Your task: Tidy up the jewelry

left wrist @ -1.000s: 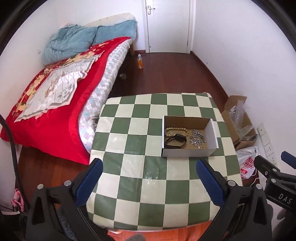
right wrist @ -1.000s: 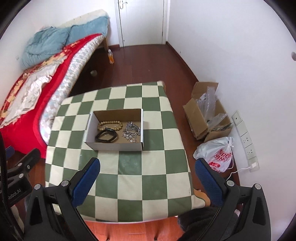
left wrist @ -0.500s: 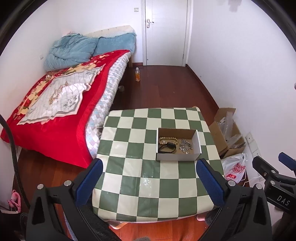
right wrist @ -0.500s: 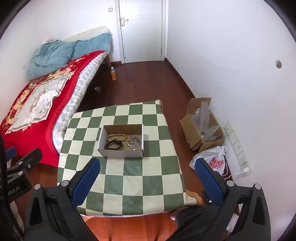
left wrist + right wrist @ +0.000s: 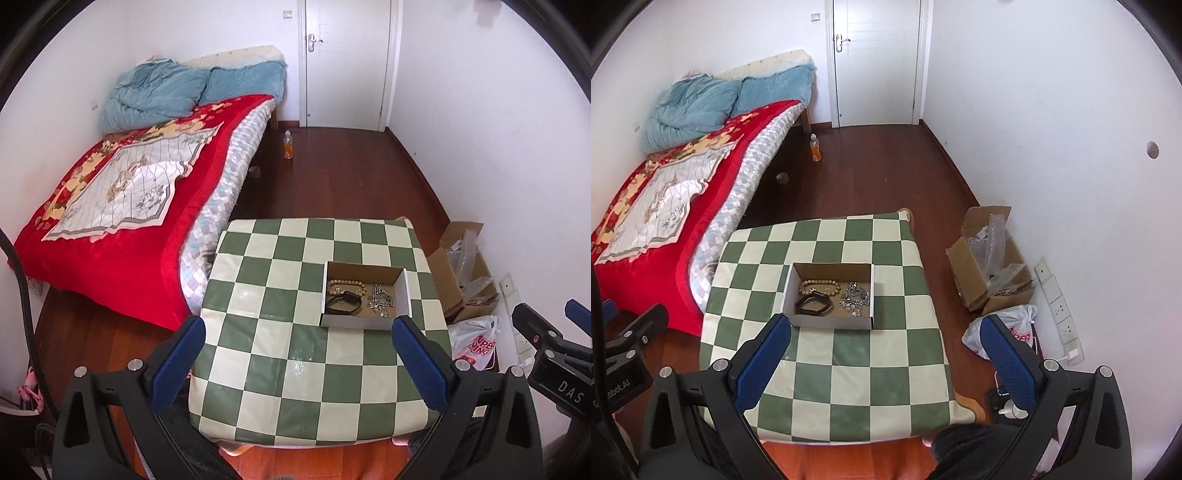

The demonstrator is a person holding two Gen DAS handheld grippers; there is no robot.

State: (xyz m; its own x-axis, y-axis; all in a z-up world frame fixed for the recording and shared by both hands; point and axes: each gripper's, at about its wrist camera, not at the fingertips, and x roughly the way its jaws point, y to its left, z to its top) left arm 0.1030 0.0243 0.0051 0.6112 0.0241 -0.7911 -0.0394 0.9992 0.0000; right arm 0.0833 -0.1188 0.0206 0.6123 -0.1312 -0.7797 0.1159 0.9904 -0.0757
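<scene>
Both tongs [image 5: 297, 363] [image 5: 886, 363] have pulled higher, spread empty; we judge the chain [image 5: 854, 297] limp and tangly, the bead bracelet [image 5: 818, 285] easiest to pinch by its rim.

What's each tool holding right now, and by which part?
Nothing. The left tool and right tool are both open and empty, above the table. The jewelry lies in the cardboard box.

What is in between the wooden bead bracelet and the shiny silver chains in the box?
Nothing but bare cardboard floor of the box. In the right wrist view the bead bracelet and the silver chains lie apart; the black band sits nearer the camera.
</scene>
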